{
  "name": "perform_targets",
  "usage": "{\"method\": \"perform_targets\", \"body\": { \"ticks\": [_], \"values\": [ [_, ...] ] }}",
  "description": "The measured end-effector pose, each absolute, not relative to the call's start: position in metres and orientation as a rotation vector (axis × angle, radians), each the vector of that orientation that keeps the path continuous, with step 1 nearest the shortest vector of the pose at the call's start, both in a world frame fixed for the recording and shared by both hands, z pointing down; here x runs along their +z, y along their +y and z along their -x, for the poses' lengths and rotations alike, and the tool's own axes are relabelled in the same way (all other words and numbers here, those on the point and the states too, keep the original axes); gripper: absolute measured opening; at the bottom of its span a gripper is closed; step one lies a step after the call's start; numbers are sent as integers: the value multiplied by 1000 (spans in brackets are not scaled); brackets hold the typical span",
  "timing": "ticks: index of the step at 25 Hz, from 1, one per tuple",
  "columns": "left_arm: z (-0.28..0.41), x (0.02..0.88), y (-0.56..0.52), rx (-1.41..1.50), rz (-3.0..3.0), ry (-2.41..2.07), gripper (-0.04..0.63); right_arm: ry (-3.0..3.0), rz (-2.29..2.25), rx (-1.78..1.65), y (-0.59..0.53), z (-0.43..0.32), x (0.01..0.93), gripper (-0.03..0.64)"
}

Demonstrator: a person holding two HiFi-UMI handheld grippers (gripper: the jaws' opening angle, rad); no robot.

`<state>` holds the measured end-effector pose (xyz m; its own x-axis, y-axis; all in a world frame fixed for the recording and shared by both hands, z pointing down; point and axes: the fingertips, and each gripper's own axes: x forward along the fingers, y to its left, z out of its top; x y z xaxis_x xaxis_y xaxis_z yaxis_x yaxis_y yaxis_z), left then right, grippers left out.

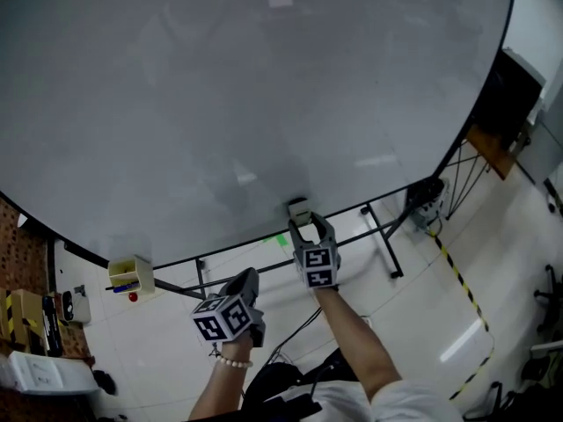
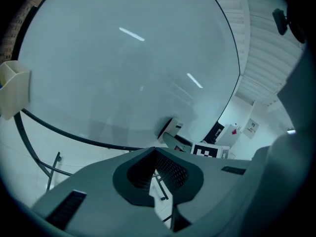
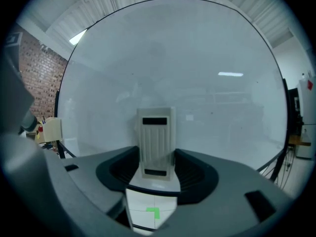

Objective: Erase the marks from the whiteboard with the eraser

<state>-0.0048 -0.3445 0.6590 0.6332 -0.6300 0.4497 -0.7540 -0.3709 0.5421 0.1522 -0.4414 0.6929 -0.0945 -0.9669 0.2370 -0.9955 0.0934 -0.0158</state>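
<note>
The big whiteboard [image 1: 246,86] fills the head view, showing only a faint grey smudge [image 1: 239,183] low in its middle. My right gripper [image 1: 310,227] is shut on the pale ribbed eraser [image 1: 299,209], which rests against the board's bottom edge. In the right gripper view the eraser [image 3: 156,142] stands upright between the jaws of the right gripper [image 3: 156,169], flat on the whiteboard [image 3: 173,68]. My left gripper [image 1: 248,281] hangs lower and to the left, off the board, shut with nothing in it. The left gripper [image 2: 158,169] looks up at the eraser [image 2: 170,129].
A yellow marker box [image 1: 132,273] hangs on the board's frame at lower left. The black stand legs [image 1: 383,236] reach out over the tiled floor, with a green tape mark [image 1: 281,239] and yellow-black tape [image 1: 457,271]. A desk [image 1: 497,143] stands at right.
</note>
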Motion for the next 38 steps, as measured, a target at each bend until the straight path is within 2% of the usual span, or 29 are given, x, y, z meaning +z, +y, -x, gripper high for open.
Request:
{"method": "perform_targets", "body": {
  "ticks": [6, 23, 30, 38],
  "values": [
    [-105, 658, -339, 204, -2101, -1055, -11, -2195, -1974, 258, -435, -246, 693, 258],
    [-321, 680, -339, 253, -2086, -1029, -11, -2094, -2054, 232, -424, -536, 704, 258],
    [-372, 691, -329, 277, -2095, -992, -11, -2101, -2075, 244, -420, -618, 714, 258],
    [-366, 705, -315, 304, -2050, -1033, -11, -2116, -2099, 258, -415, -683, 725, 259]
  ]
}}
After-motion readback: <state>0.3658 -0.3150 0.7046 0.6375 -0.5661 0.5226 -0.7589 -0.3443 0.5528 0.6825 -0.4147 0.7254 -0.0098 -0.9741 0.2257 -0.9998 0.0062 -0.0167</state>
